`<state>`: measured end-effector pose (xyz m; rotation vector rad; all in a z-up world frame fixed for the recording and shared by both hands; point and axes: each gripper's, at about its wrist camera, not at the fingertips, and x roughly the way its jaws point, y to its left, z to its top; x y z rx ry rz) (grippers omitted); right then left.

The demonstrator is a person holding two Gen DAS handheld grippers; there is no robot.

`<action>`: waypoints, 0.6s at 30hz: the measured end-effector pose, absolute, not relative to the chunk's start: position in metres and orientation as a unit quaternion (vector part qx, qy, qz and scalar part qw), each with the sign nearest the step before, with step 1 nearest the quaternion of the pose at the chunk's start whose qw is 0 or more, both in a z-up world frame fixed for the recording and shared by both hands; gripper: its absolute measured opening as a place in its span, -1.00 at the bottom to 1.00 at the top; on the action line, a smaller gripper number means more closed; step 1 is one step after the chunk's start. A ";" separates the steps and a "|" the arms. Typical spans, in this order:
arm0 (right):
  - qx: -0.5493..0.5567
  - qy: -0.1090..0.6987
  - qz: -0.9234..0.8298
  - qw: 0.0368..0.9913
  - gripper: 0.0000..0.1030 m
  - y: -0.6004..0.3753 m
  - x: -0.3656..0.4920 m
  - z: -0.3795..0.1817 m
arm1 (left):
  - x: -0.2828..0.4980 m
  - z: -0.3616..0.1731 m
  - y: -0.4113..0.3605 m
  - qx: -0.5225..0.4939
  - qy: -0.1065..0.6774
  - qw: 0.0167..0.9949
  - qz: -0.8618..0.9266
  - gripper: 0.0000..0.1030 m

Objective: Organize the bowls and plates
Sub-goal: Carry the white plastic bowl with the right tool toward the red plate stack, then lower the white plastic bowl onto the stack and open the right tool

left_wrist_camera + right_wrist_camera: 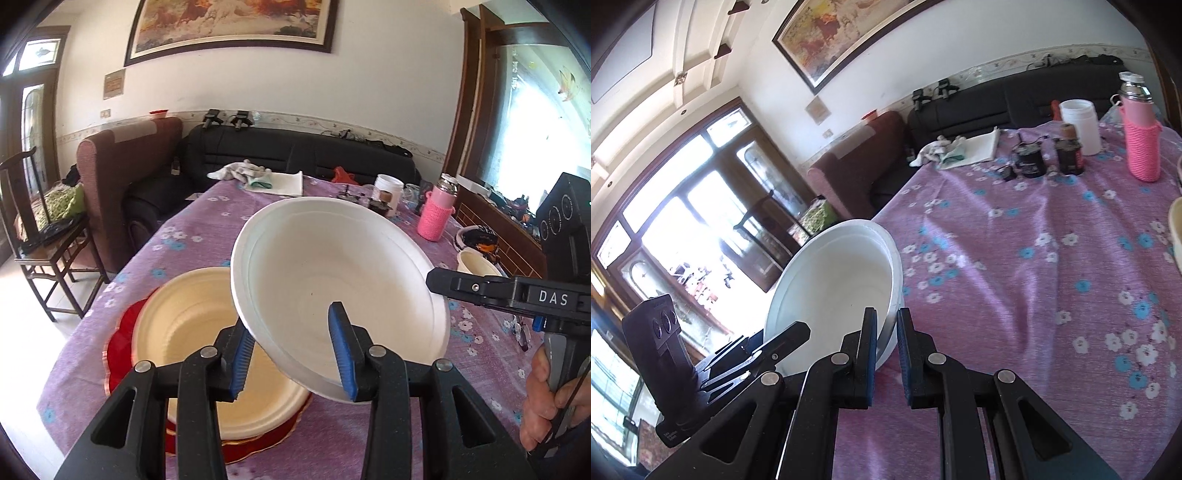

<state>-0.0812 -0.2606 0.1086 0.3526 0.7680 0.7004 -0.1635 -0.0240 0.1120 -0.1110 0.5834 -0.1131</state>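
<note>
Task judged approx. midway: a cream bowl (207,332) is already nested on a red plate (122,343) at the table's near-left, while a white bowl (332,280) is held tilted in the air just above/right of it, not yet stacked, and another cream bowl (476,264) is left far right. The white bowl's rim is clenched by the right gripper (886,354). The left gripper (291,354) is angled downward w/ jaws opening, the bowl's near rim between them; pad contact can't be told.

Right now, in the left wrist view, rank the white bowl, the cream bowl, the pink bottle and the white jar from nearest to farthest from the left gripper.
1. white bowl, rim between the left gripper fingers.
2. cream bowl, just below, left.
3. pink bottle, far right.
4. white jar, farther back.
</note>
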 end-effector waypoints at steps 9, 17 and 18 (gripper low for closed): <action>0.139 0.403 0.373 0.824 -0.75 -0.198 -0.069 0.097 | -0.169 0.100 0.028 -0.085 0.305 0.948 -0.009 -0.24; 0.118 0.423 0.370 0.819 -0.74 -0.168 -0.058 0.089 | -0.154 0.082 0.053 -0.113 0.328 0.938 -0.001 -0.24; 0.120 0.426 0.369 0.818 -0.74 -0.167 -0.055 0.087 | -0.152 0.081 0.054 -0.115 0.331 0.937 -0.001 -0.24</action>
